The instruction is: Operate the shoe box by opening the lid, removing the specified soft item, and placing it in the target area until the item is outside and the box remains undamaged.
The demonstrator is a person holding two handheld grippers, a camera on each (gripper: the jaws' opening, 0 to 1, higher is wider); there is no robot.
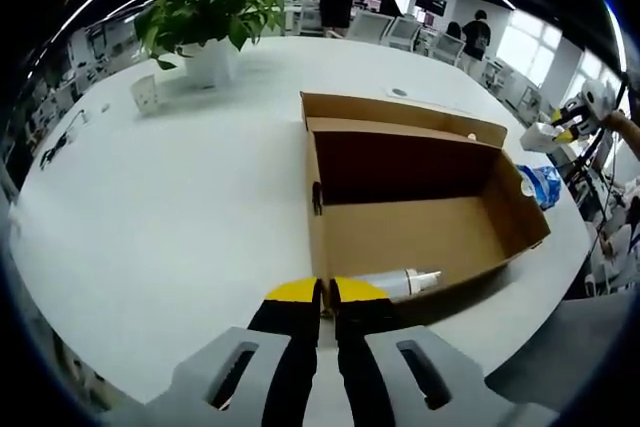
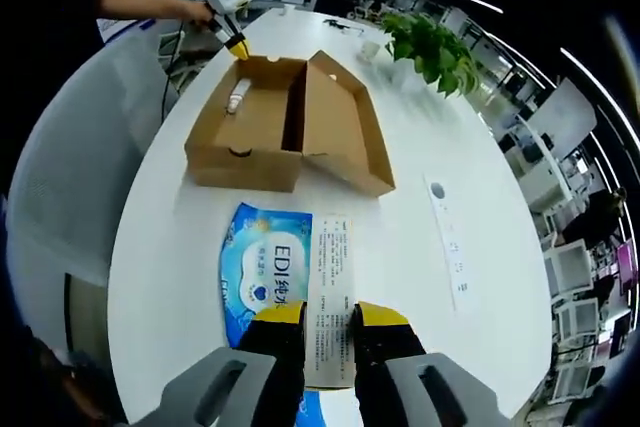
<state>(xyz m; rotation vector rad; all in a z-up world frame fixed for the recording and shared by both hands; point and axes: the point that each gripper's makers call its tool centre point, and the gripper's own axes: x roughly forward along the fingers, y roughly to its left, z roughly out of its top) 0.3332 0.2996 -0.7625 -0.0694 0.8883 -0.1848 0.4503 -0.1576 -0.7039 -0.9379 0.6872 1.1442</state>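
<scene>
Left gripper [image 1: 325, 292], yellow-tipped black jaws pressed together with nothing between, is hanging at 6 o'clock of its view, just short of the shoe box [image 1: 415, 232]. Box is plain brown cardboard, rectangular, lid flipped back at 12 o'clock, sitting on the smooth white round table [image 1: 170, 207]. White cylindrical bottle [image 1: 398, 283] is lying inside by the near wall. Leafy green plant [image 1: 205, 7] in a white pot is standing at 11 o'clock, well apart.

Right gripper [image 2: 330, 319] at 6 o'clock is gripping the soft item, a flat blue-and-white wipes pack [image 2: 268, 267] with a glossy wrapper and a long white label strip [image 2: 330, 287] running between the jaws. Pack is lying on the table outside the box, which is sitting at 11 o'clock in the right gripper view.
</scene>
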